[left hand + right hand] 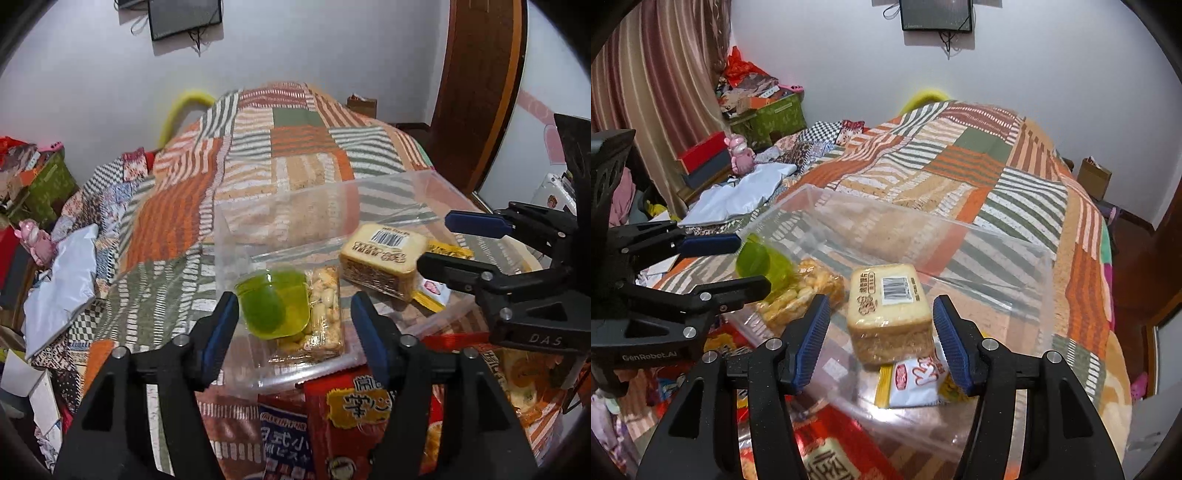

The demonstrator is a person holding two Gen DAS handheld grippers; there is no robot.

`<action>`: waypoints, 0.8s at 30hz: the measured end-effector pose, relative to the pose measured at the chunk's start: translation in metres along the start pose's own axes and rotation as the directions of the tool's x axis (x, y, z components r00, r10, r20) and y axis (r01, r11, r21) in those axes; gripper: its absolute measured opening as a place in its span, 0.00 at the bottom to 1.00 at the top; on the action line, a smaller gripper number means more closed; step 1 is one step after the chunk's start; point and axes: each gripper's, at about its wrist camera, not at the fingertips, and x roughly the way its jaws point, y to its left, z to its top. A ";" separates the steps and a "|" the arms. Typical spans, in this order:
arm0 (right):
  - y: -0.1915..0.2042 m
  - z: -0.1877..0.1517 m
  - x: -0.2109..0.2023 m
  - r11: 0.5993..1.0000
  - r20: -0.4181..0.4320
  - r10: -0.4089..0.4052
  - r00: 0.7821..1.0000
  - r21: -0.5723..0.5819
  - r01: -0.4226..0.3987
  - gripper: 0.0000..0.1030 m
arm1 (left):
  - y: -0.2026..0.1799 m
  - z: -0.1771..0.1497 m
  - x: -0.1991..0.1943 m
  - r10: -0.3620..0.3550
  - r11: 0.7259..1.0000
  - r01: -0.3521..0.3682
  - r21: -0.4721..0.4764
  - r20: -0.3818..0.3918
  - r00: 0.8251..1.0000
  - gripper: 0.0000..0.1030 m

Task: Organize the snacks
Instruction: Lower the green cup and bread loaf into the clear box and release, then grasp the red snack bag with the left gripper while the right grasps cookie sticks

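A clear plastic bin (pixel 295 188) (pixel 886 210) sits on the patchwork quilt. In it a green jelly cup (pixel 273 306) (pixel 761 262) rests on a clear pack of peanut snacks (pixel 325 317) (pixel 798 295). My left gripper (pixel 295 328) (pixel 750 262) stands open around the cup, and there is a gap at its right pad. Further right a wrapped tan cake pack with a barcode (pixel 384 258) (pixel 890 317) lies on a yellow-white sachet (pixel 916 380) (pixel 432 291). My right gripper (pixel 882 336) (pixel 450 247) is open astride the pack, with its pads clear of it.
Red snack bags (pixel 369 413) (pixel 827 454) and a blue one (pixel 284 435) lie in front of the bin. The quilt (pixel 295 147) stretches beyond it. Boxes, a pink toy (pixel 740 155) and white cloth crowd the left side. A wooden door frame (pixel 480 92) stands at the right.
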 end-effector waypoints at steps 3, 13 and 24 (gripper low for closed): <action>0.001 -0.002 -0.014 1.000 0.033 -0.013 0.999 -0.005 0.014 0.59 | -0.003 -0.002 -0.014 0.006 1.000 -0.006 0.002 0.025 1.000 0.72; 0.004 -0.023 -0.060 0.998 0.129 -0.059 0.990 0.000 0.060 0.73 | -0.024 -0.027 -0.038 -0.037 0.999 0.036 0.015 0.030 0.999 0.88; 0.001 -0.069 -0.066 0.995 0.084 -0.095 0.992 0.035 0.092 0.73 | -0.040 -0.061 -0.026 -0.094 0.996 0.093 -0.009 -0.038 0.995 0.89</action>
